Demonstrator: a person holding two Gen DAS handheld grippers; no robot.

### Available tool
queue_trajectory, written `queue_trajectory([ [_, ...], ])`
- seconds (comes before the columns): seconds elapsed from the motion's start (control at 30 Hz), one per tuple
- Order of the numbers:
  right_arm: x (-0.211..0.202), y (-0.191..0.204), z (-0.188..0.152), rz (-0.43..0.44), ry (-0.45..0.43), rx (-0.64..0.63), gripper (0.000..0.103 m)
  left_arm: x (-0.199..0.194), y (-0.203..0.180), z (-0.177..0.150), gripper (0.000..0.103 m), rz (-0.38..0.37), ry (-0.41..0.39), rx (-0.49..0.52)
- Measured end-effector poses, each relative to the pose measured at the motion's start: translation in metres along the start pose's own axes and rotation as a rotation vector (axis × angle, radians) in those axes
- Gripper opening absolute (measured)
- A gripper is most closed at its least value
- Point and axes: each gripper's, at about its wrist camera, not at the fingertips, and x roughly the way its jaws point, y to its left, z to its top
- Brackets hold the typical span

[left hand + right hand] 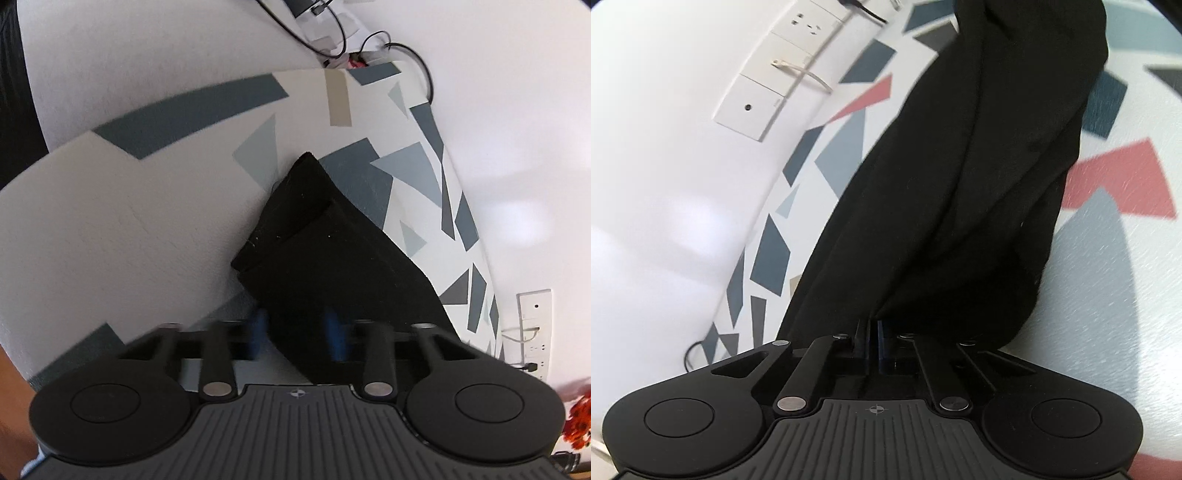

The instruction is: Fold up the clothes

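A black garment (332,251) lies partly folded on a patterned tablecloth (147,221). In the left wrist view my left gripper (297,332) is open, its blue-padded fingers (258,332) standing on either side of the garment's near edge, blurred by motion. In the right wrist view my right gripper (875,332) is shut on a bunched edge of the same black garment (960,184), which stretches away from the jaws in long folds above the tablecloth (1108,295).
A white wall with sockets and a switch plate (753,107) runs along the table's edge. Cables (332,37) and small items lie at the far end of the table. Sockets show at the right (535,325).
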Motion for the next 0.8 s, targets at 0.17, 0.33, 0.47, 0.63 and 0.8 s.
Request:
queue_trajectory([
  [0.17, -0.01, 0.004, -0.004, 0.03, -0.006, -0.035, 0.003, -0.013, -0.007, 0.0, 0.008, 0.006, -0.05, 0.078],
  [0.33, 0.005, -0.004, -0.003, 0.024, 0.022, 0.005, 0.025, -0.014, 0.0, 0.004, 0.003, -0.009, -0.072, 0.024],
  [0.47, 0.018, -0.005, -0.004, -0.013, 0.026, -0.005, 0.022, -0.025, -0.006, 0.007, 0.002, -0.038, -0.106, 0.023],
  [0.63, -0.012, 0.015, 0.001, 0.079, -0.055, -0.051, 0.003, -0.051, -0.021, 0.01, 0.002, -0.094, -0.168, 0.031],
  [0.8, -0.051, 0.037, 0.012, 0.179, -0.111, -0.12, 0.003, -0.065, -0.037, 0.007, 0.002, -0.085, -0.169, 0.046],
])
